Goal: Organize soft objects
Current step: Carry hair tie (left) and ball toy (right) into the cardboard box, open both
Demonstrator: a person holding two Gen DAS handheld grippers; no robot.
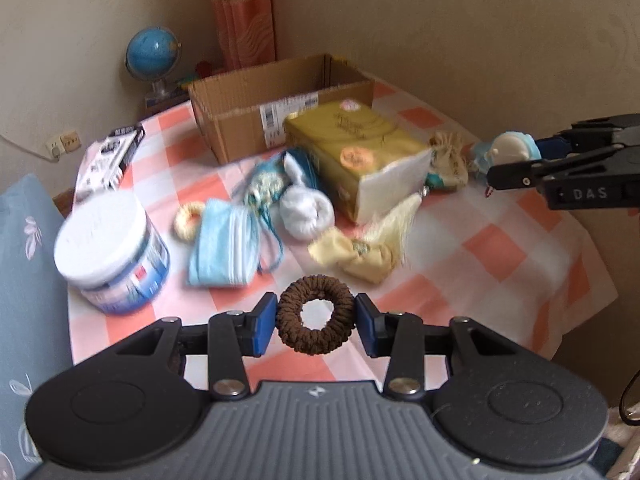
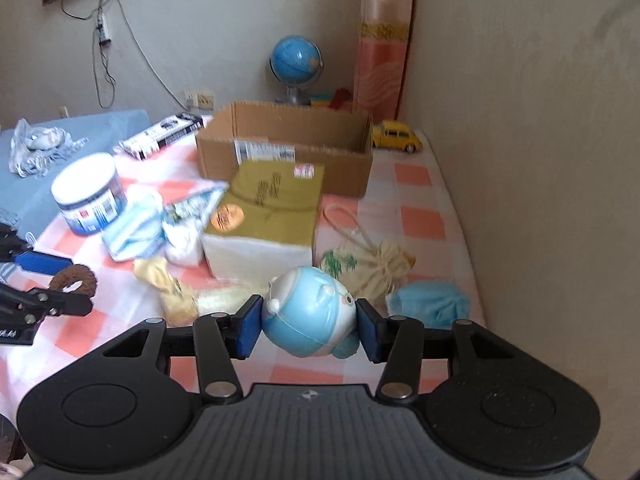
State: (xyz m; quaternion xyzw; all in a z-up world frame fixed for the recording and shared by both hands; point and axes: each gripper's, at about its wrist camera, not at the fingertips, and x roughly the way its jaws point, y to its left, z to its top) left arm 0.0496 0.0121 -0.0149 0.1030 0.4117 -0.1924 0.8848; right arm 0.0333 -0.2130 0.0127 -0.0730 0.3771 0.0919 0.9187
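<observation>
The left claw [image 1: 316, 322] is clamped on a brown hair scrunchie [image 1: 316, 319], its blue pads pressing the ring from both sides and holding it clear above the desk [image 1: 500, 248], which is covered with a pink-and-white checked cloth. The right claw [image 2: 309, 326] is clamped on a small blue-and-white round toy figure [image 2: 308, 312], gripped at its left and right flanks and likewise held up off the cloth.

In the left wrist view, the right claw shows at the right edge with the same toy between its fingers.

On the desk lies a loose heap of soft things: a folded blue face mask [image 1: 224, 252], a white rolled fabric piece [image 1: 306, 210], a cream ring [image 1: 190, 220], a yellow cloth bow [image 1: 356, 256], and a teal corded pouch [image 1: 272, 180]. A gold tissue pack [image 1: 360, 152] sits in the middle, just in front of an open cardboard box [image 1: 256, 108]. To the right of the pack, the right wrist view shows a beige drawstring bag [image 2: 376, 268] and a crumpled blue mask [image 2: 430, 304] beside it.

A white-lidded jar [image 1: 112, 256] stands near the left edge of the desk, with a black-and-white carton [image 1: 110, 160] behind it. A blue globe [image 1: 154, 56] stands past the box, and a yellow toy car [image 2: 396, 136] sits at the box's far right corner.
</observation>
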